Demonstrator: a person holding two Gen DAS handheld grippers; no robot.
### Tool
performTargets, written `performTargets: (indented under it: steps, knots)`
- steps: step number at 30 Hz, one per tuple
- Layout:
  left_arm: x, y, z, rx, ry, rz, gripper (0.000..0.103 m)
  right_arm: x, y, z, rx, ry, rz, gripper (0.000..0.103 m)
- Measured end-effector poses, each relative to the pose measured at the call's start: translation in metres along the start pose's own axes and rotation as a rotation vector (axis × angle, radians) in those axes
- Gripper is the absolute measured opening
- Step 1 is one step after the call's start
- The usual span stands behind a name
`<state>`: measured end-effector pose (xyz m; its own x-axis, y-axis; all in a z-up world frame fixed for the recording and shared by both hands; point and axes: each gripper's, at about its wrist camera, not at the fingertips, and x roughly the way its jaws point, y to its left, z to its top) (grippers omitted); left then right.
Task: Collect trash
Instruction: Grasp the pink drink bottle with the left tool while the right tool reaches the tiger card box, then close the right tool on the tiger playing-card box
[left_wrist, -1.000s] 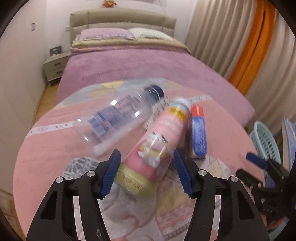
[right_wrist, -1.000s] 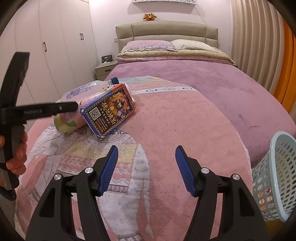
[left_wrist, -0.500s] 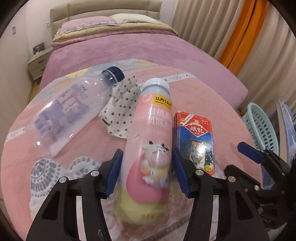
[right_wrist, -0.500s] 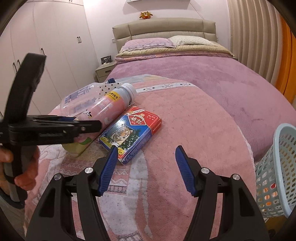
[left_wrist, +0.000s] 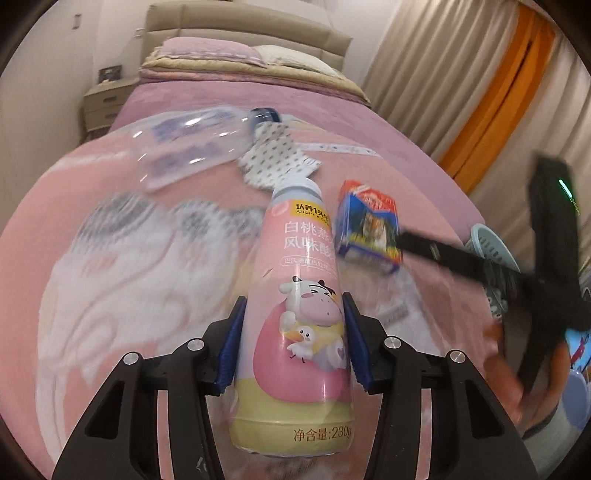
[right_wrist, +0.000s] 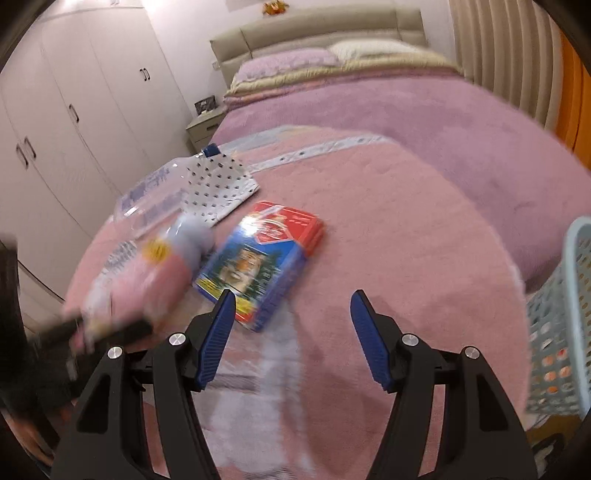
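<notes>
One piece of trash, the pink bottle (left_wrist: 295, 317), has just been closed on by the left gripper (left_wrist: 293, 341) near the bed's (right_wrist: 424, 206) foot edge (right gripper (right_wrist: 291, 338) spread, empty), so binning can be expected.

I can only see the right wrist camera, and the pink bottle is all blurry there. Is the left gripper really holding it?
Observer: Yes. In the left wrist view the left gripper has both blue pads pressed against the sides of the pink bottle. Its jaws have just been closing, with the bottle between them.
Operator: What's the picture on the bottle?
Observer: A cartoon cow hugging a white duck, above a yellow band at the bottle's base.
</notes>
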<state>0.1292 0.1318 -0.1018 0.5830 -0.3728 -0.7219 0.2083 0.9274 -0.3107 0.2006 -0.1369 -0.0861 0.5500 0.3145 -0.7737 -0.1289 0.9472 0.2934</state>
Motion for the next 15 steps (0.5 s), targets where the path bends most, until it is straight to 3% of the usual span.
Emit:
performTargets:
  steps: [2, 5, 10, 15]
  knots:
    - [-0.005, 0.000, -0.008, -0.013, -0.010, 0.005, 0.047, 0.009, 0.005, 0.007, 0.038, 0.033, 0.023, 0.071]
    - [-0.013, 0.003, -0.020, -0.015, -0.022, 0.021, 0.047, 0.025, 0.015, 0.016, 0.077, 0.040, -0.040, 0.072]
    - [-0.017, 0.002, -0.029, -0.013, -0.032, 0.030, 0.048, 0.034, 0.040, 0.015, 0.068, 0.018, -0.123, 0.084]
    - [-0.016, -0.006, -0.033, 0.002, -0.027, 0.068, 0.047, 0.039, 0.057, 0.007, 0.000, -0.005, -0.239, 0.082]
